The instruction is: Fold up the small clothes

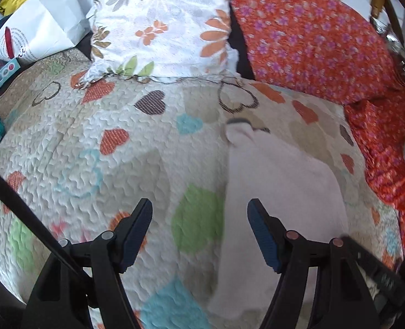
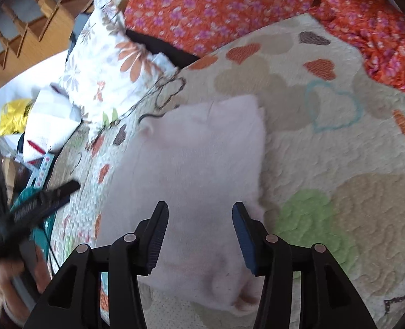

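Lying beneath right hand-held gripper point(image 2: 199, 233): garment point(image 2: 191, 170)

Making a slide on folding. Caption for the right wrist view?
Right claw open above a folded pale pink garment lying on a heart-patterned quilt.

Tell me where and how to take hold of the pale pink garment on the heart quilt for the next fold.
Probably grip the pale pink folded garment at its free far corner, coming from the open side of the heart-patterned quilt. That corner lies flat with a crisp edge and bare quilt beside it. The right tool, open, hangs over the near end, so nothing pins the cloth.
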`<state>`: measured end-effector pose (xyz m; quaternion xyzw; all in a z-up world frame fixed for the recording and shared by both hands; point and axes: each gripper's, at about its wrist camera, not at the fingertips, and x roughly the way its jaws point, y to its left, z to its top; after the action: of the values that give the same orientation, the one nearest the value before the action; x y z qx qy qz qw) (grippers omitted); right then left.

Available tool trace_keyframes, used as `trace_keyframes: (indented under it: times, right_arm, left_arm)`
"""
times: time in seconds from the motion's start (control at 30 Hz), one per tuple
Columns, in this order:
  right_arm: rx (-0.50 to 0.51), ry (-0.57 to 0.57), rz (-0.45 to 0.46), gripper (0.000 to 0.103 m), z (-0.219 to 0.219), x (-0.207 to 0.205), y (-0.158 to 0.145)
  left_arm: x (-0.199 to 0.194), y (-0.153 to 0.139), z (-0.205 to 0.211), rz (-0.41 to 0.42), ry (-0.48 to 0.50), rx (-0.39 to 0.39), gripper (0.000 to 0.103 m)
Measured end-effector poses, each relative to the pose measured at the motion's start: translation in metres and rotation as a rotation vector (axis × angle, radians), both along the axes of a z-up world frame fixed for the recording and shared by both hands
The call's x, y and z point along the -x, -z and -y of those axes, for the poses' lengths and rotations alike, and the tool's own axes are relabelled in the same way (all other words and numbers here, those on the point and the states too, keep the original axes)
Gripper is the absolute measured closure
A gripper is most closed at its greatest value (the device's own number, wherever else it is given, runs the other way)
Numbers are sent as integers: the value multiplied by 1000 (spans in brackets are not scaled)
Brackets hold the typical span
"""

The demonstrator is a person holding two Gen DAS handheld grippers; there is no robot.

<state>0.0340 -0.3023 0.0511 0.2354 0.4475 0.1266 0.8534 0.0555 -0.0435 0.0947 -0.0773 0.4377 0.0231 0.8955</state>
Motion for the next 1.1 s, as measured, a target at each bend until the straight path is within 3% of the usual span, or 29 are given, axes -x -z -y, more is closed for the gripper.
trace_keyframes:
  times: [0.17, 0.3, 0.43, 0.77, 1.1]
  right_arm:
    - [-11, 40, -16, 50, 10, -3, 2]
    - [-4, 49, -18, 50, 13, -2, 3]
    - [-10, 55, -26, 50, 15, -4, 5]
    - [-25, 92, -41, 46, 24, -6, 7]
    - [3, 82, -49, 45, 17, -9, 9]
  left_arm:
    - [3, 23, 26, -57, 52, -24, 32]
    - [-6, 55, 33, -157, 62, -9, 30]
    - [-7, 60, 30, -156, 38, 14, 23]
    - [-1, 54, 32, -109, 42, -19, 21]
    - [29, 14, 36, 57, 6, -66, 21]
